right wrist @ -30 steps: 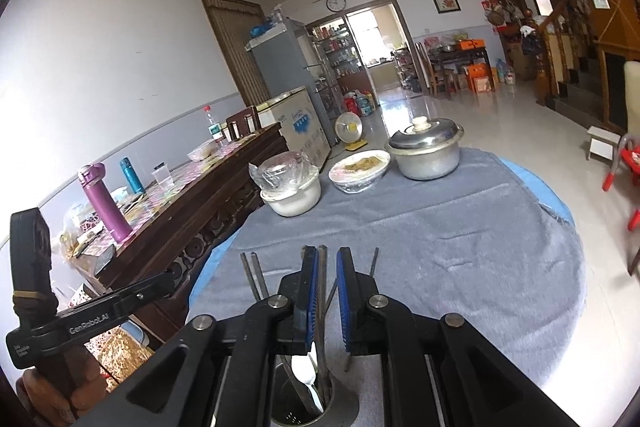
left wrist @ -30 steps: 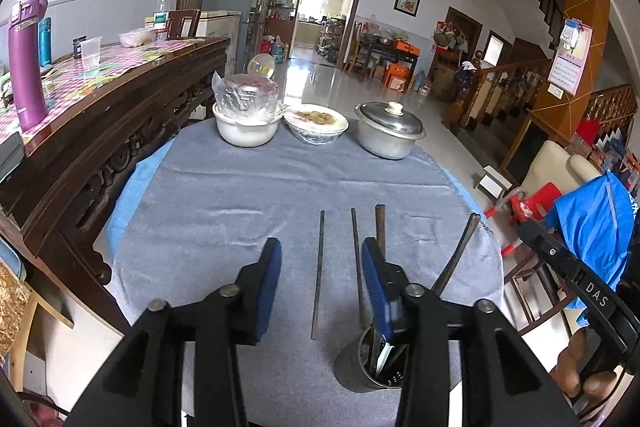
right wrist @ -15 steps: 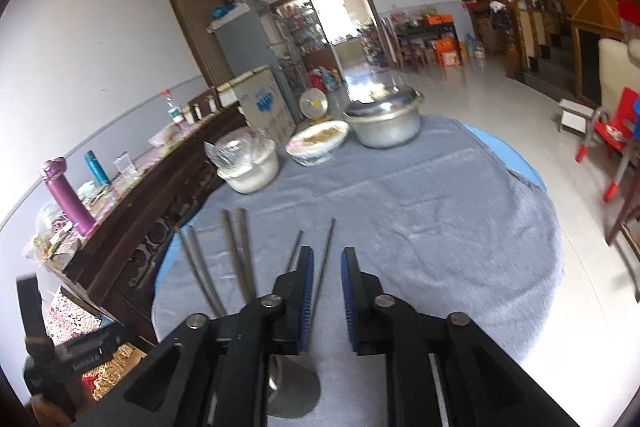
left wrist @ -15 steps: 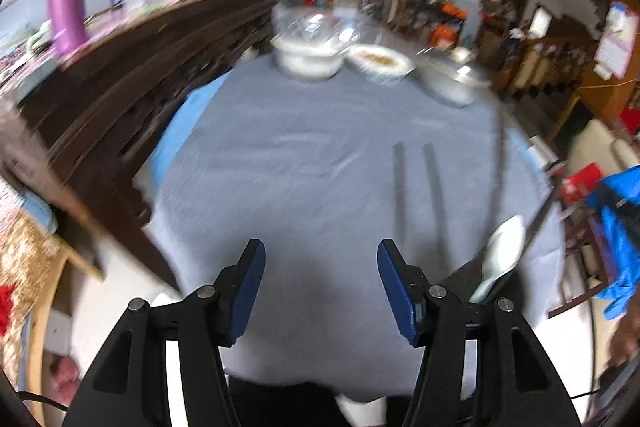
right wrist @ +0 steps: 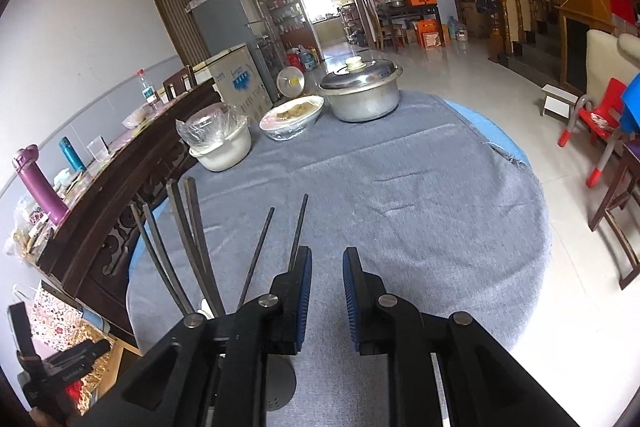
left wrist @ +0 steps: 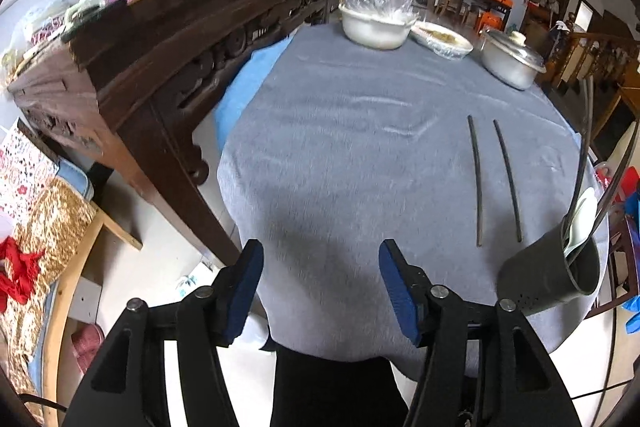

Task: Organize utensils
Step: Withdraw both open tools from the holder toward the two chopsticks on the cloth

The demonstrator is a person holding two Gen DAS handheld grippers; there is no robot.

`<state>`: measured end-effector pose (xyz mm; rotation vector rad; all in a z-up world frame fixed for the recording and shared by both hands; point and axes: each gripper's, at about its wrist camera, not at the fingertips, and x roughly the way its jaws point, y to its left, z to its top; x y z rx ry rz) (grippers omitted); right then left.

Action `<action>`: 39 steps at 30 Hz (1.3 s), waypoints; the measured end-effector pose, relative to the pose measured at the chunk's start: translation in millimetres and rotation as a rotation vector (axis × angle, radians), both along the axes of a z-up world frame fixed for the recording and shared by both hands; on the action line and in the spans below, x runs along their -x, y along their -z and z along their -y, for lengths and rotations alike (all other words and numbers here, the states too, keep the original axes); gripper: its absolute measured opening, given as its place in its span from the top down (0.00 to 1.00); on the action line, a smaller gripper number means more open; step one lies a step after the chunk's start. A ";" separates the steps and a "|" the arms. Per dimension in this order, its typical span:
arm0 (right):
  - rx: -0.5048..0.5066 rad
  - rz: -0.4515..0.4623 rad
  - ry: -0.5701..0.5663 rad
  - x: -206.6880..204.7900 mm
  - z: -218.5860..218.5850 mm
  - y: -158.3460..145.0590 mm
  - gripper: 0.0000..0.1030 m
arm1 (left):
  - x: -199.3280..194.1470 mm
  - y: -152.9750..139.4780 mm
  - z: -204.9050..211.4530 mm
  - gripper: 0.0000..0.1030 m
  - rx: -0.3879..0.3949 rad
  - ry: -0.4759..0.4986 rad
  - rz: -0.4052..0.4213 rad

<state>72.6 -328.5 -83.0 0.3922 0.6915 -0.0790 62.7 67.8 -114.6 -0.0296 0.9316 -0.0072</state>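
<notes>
Grey-clothed desk [left wrist: 340,131]; two chopsticks [left wrist: 496,179] lie right of centre, utensil holder [left wrist: 548,275] just right of them. Left gripper [left wrist: 320,283] spread wide, empty; right gripper [right wrist: 327,291] slightly parted, empty

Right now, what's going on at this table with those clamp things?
A person is tidying utensils with a handheld tool in each hand. Both the left tool and the right tool are open and hold nothing. Two chopsticks lie loose on the grey cloth. The dark holder beside them already has chopsticks and a white spoon in it.
</notes>
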 end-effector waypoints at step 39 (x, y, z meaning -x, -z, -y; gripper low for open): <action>-0.060 -0.054 0.039 4.1 50.4 17.4 0.83 | -1.8 -52.0 38.4 0.36 -0.114 0.027 0.091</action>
